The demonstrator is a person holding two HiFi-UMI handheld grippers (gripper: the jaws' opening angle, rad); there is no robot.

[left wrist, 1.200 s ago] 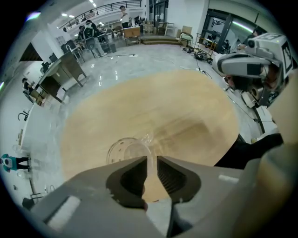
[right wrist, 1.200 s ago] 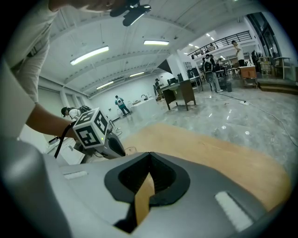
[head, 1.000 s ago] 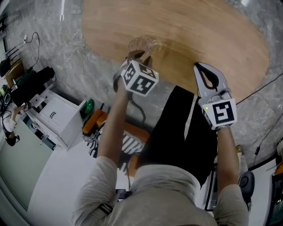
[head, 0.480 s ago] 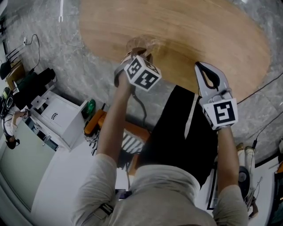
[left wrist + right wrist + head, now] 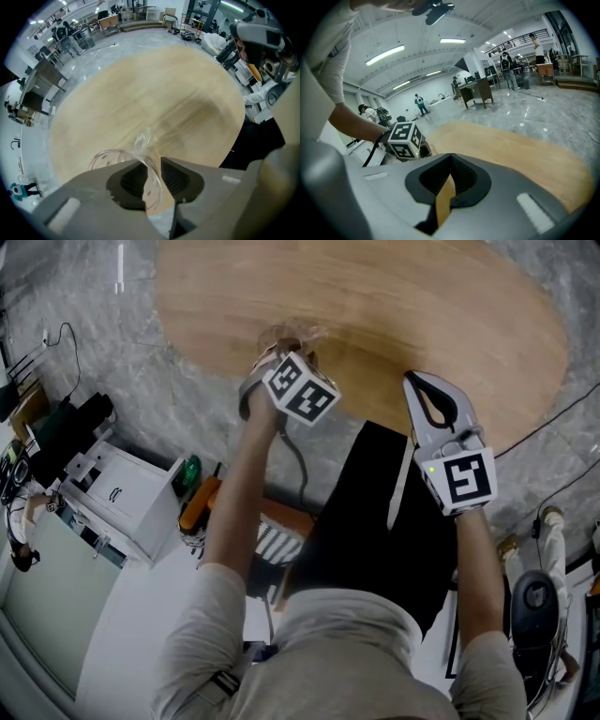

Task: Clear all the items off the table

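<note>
A clear plastic cup is at the near left edge of the oval wooden table. My left gripper is shut on it. In the left gripper view the cup lies tilted with its thin wall pinched between the jaws of the left gripper; whether it touches the table I cannot tell. My right gripper hovers at the table's near edge, shut and empty. The right gripper view shows its jaws closed together, with the table beyond and the left gripper's marker cube to the left.
Nothing else shows on the tabletop. On the grey marble floor to the left stand a white cabinet, a green bottle and an orange object. Cables run across the floor at the right. People stand far off in the hall.
The left gripper with the cup has shifted slightly up and right in the head view. The right gripper has barely moved.
</note>
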